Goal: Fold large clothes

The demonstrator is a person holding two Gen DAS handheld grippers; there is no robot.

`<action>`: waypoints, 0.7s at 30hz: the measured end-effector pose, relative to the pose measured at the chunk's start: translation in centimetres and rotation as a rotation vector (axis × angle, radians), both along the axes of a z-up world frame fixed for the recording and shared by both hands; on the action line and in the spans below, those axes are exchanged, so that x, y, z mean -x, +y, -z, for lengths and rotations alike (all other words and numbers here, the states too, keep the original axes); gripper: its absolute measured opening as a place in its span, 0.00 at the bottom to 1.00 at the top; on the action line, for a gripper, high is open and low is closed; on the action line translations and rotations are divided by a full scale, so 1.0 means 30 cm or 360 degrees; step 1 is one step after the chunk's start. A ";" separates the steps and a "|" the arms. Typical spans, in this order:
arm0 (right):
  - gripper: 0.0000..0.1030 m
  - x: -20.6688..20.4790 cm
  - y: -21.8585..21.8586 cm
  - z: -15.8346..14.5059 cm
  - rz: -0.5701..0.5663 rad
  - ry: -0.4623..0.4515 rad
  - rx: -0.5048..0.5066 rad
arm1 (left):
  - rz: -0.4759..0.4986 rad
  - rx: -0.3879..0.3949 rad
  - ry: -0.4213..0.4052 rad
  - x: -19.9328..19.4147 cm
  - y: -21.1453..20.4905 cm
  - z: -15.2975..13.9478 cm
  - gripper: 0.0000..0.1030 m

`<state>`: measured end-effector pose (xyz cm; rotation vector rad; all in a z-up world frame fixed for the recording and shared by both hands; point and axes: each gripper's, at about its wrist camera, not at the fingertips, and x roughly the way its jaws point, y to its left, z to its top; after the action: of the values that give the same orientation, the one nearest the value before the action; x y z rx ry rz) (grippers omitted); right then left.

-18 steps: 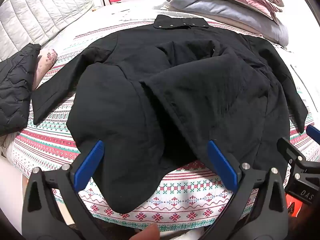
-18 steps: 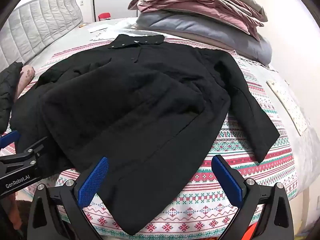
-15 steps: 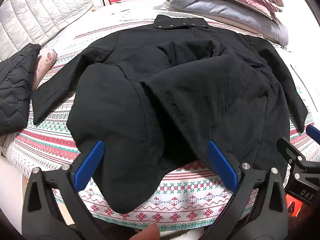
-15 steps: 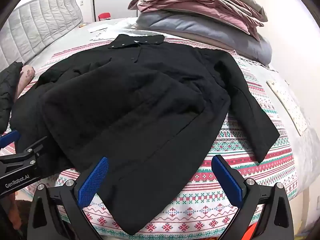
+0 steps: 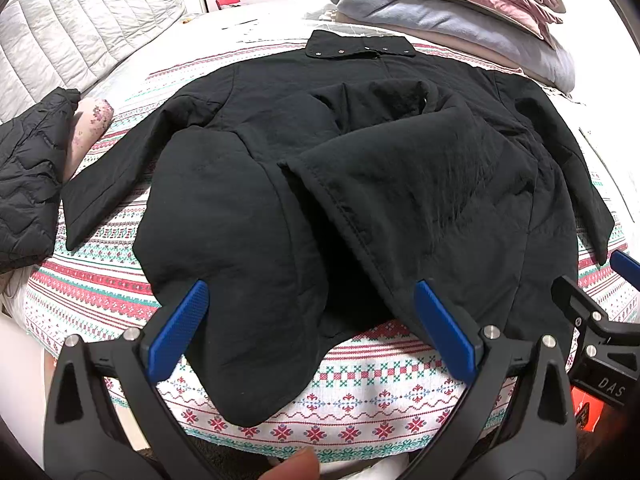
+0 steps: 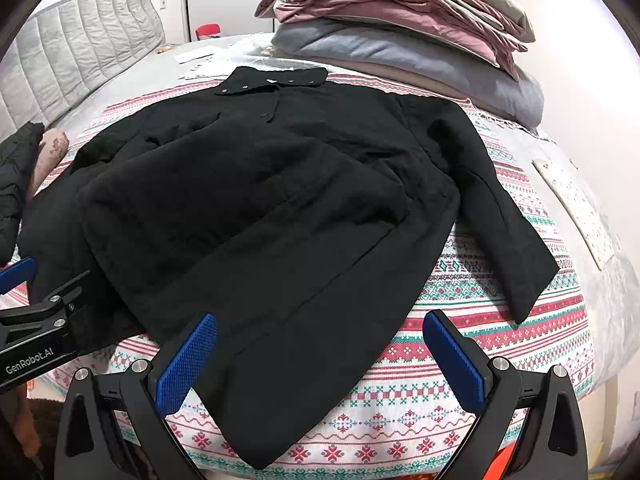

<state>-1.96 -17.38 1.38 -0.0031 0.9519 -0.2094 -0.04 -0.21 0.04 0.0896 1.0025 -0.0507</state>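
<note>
A black jacket (image 5: 360,184) lies spread on a patterned bedspread (image 5: 360,396) with red and green motifs, its snap-fastened collar (image 5: 360,46) at the far side and its hem toward the cameras. Both sleeves extend outward: one sleeve (image 5: 104,196) reaches toward a quilted black garment (image 5: 28,184) at the left edge of the bed, the other sleeve (image 6: 504,232) lies angled across the bedspread on the right. The front panels are rumpled and partly overlapped, with a stitched edge (image 5: 344,216) raised across the middle in the left wrist view. The left gripper (image 5: 316,320) hovers over the near hem with its blue-padded fingers (image 5: 180,332) spread wide and nothing between them. The right gripper (image 6: 320,356) is likewise spread wide and empty, above the lower right corner of the jacket. Each gripper appears at the edge of the other's view, just beside it. A stack of folded bedding (image 6: 400,32) in pink, grey and beige sits beyond the collar, and a padded headboard (image 6: 80,60) stands at the far left.
</note>
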 end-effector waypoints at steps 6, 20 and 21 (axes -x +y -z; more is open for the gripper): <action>1.00 0.002 -0.003 0.000 -0.0001 0.0000 0.0000 | 0.0001 -0.0004 0.0002 0.000 0.001 0.001 0.99; 1.00 0.004 -0.005 0.002 0.0000 0.0001 0.0001 | 0.0004 -0.0010 0.0004 0.001 0.008 -0.007 0.99; 1.00 0.004 -0.006 0.002 0.0000 0.0001 0.0002 | 0.0004 -0.0012 0.0001 0.002 0.009 -0.008 0.99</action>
<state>-2.08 -17.54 1.31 -0.0046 0.9522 -0.2099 -0.11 0.05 0.29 0.0977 1.0032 -0.0497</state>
